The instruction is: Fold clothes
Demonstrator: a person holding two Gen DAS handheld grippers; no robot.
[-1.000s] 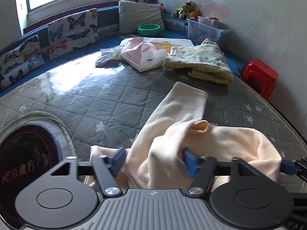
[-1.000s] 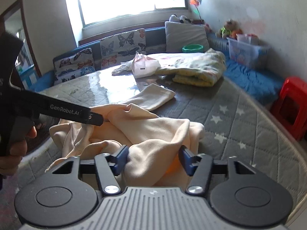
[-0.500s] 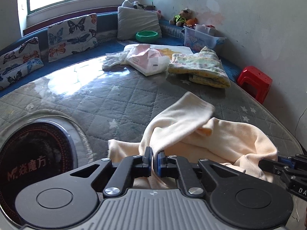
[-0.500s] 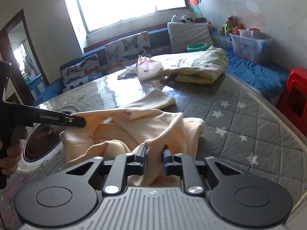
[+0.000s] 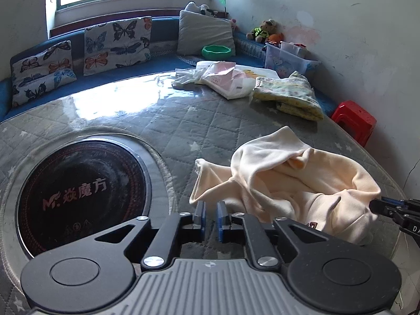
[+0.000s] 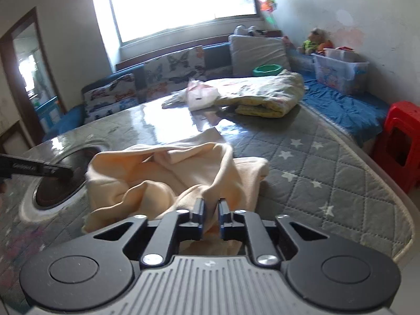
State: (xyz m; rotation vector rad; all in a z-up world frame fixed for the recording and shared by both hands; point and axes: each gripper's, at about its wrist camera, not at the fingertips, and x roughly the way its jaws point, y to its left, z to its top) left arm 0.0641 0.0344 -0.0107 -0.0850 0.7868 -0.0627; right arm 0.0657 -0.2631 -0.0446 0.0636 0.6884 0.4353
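A cream sweatshirt point(image 5: 288, 173) lies crumpled on the grey quilted table cover point(image 5: 183, 120), partly lifted and stretched between the two grippers. My left gripper point(image 5: 210, 207) is shut on its left corner, which is drawn into a point at the fingertips. My right gripper point(image 6: 210, 204) is shut on a fold at the near right side of the sweatshirt point(image 6: 183, 168). In the left wrist view the right gripper point(image 5: 378, 206) pinches the garment's far right edge. The right wrist view shows the left gripper point(image 6: 67, 170) at the garment's left edge, over the black disc.
A round black hob disc point(image 5: 81, 191) is set into the table at the left. A folded yellow blanket point(image 5: 288, 97) and a pink-white bag point(image 5: 225, 81) lie at the far side. A red stool point(image 5: 354, 120) stands off the table's right edge point(image 6: 380, 183).
Both grippers were open around the sweatshirt a second ago and then shut on it. The left gripper has since pulled its corner leftward, spreading the cloth; the right one keeps its hold.
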